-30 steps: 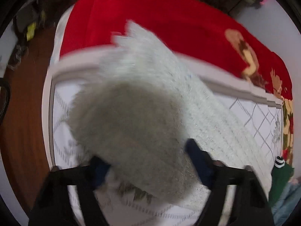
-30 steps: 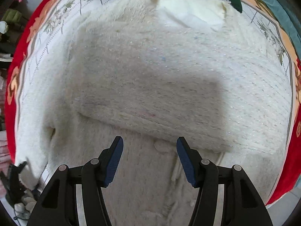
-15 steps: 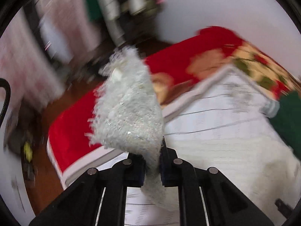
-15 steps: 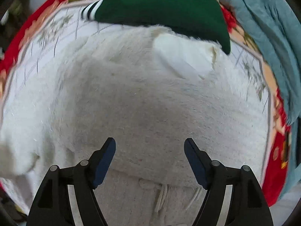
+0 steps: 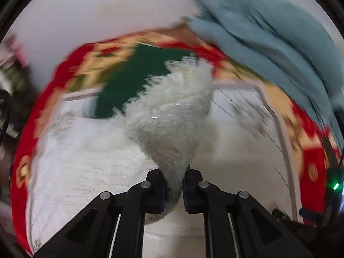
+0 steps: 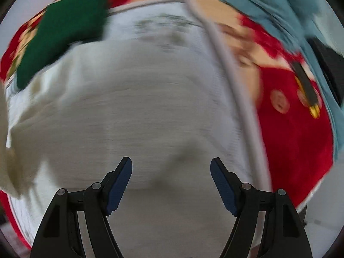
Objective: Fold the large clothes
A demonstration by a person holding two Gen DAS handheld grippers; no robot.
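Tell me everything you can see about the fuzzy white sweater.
The white sweater looks like shaggy, fluffy knit with faint glitter. One bunched end stands pinched in the shut left gripper; the rest lies spread on the bed's quilt, below a green garment. The open right gripper is above it, holding nothing.

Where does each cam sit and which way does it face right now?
Left wrist: on the left gripper, looking along its fingers, shut on a fluffy white sweater fold, toward the bed.
Right wrist: on the right gripper, looking down on the sweater; jaws open, nothing between.
Both share: sweater, green garment, blue blanket, red bedspread.
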